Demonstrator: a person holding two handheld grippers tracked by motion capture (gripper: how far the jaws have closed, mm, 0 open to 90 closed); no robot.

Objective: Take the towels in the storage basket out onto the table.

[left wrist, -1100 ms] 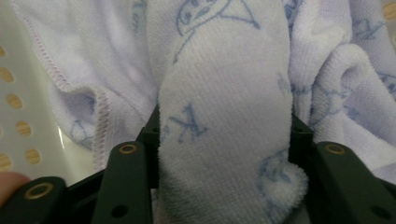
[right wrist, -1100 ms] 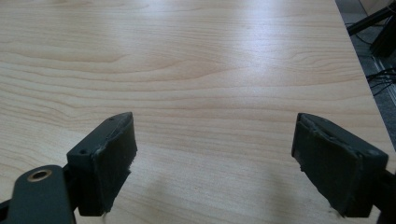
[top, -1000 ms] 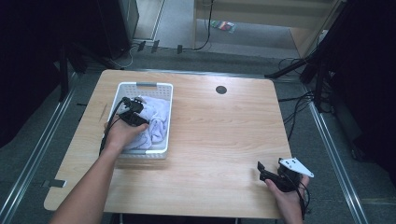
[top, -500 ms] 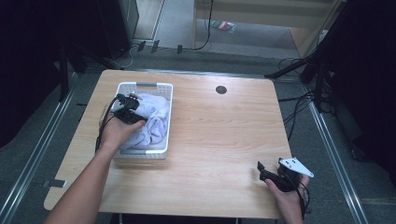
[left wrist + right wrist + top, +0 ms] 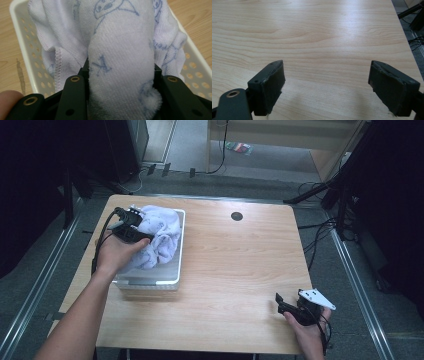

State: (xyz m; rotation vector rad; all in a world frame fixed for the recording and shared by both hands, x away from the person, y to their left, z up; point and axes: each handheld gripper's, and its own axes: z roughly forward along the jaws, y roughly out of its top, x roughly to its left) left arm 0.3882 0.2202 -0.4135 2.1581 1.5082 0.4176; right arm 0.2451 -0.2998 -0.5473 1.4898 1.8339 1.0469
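My right gripper point(image 5: 288, 306) sits down by the near right corner of the wooden table point(image 5: 240, 265), jaws spread wide with nothing between them, just hovering low over bare wood; in the right gripper view it's point(image 5: 327, 90) looking across plain tabletop toward the far edge. Further up on the left, my left gripper point(image 5: 135, 227) is clamped on a fold of the pale lilac towel point(image 5: 157, 237), and in the left gripper view the jaws squeeze a thick roll of that terry cloth point(image 5: 120, 62) with blue print on it. The towel is bunched up over the far end of the white perforated basket point(image 5: 150, 280), which sits on the left side of the table. Can't really tell if the lower part of the towel touches the basket floor. Past all that there's a small dark round hole point(image 5: 237, 216) near the table's far edge.
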